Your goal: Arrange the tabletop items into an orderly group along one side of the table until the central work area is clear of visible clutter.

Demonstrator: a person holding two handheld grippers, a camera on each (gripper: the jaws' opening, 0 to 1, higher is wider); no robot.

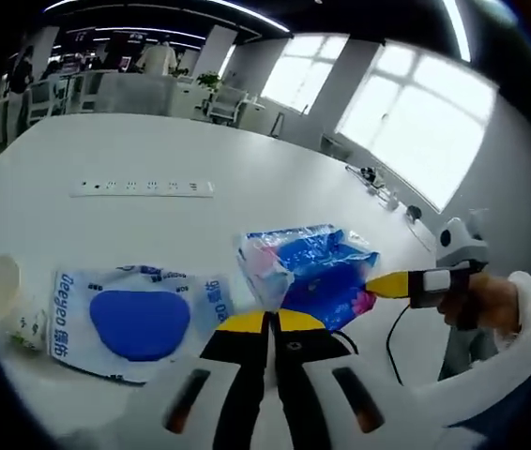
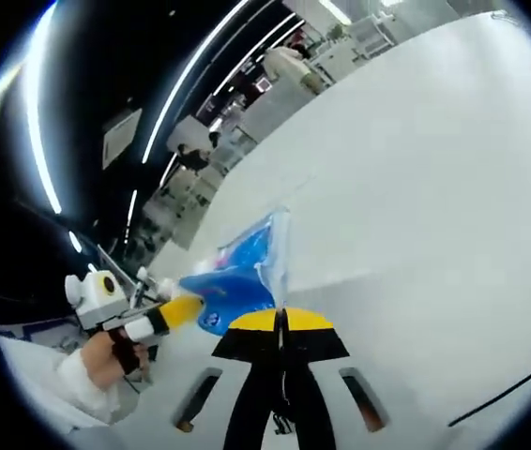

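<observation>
Crinkled blue plastic packet (image 1: pixel 314 272), lying mid-desk: looks light, soft, slippery; best taken at a sealed edge. In left gripper view: left gripper (image 1: pixel 269 322) with tips together, gripping nothing; one flat white-and-blue pouch (image 1: pixel 134 319) beside; one white paper cup (image 1: pixel 10 298) at left edge. In right gripper view: right gripper (image 2: pixel 280 321) pinched on packet edge.

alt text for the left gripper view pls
Both grippers pinch a crumpled blue plastic bag on a white table: left gripper from below, right gripper from the right. A flat blue-and-white pouch lies left.
</observation>
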